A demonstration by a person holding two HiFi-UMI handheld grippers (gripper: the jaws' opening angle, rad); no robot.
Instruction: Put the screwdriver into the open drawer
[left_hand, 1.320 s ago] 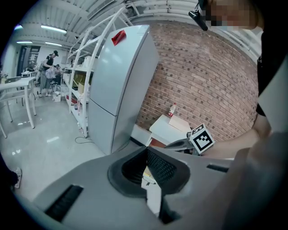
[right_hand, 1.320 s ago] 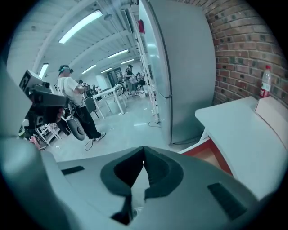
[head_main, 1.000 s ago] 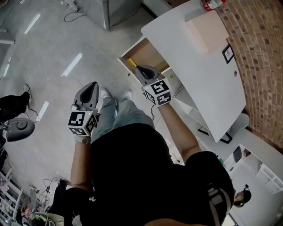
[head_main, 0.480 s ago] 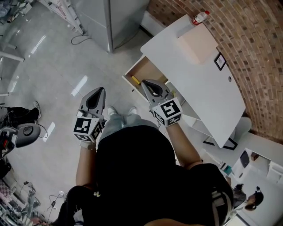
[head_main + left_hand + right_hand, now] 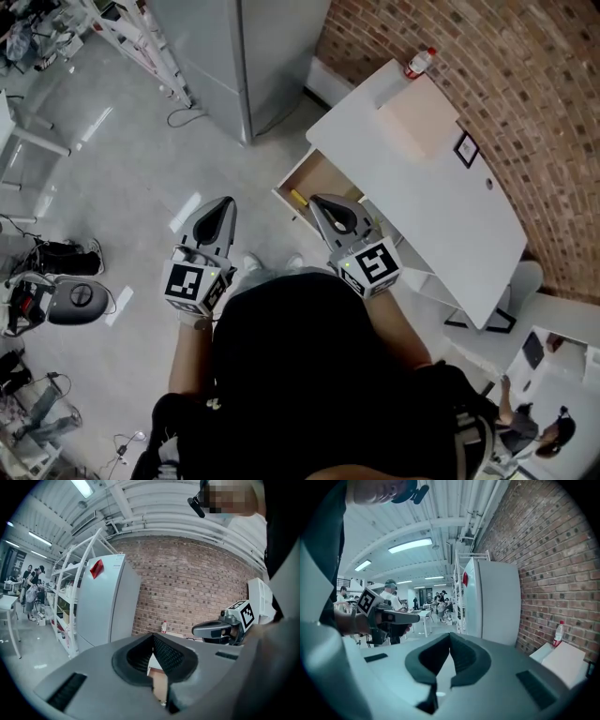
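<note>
Since screwdriver [image 5: 298,198] sits in drawer [image 5: 322,175], left gripper [image 5: 225,204] and right gripper [image 5: 321,202] closed, empty; right may clip drawer edge

Screwdriver [image 5: 298,198] in drawer [image 5: 323,176] (beneath desk [image 5: 450,211] edge), bottle [image 5: 417,62] on desk corner.

Black top [image 5: 291,375]; grey left claw [image 5: 224,202], right claw [image 5: 320,200], b&w marker cubes [image 5: 373,267].
</note>
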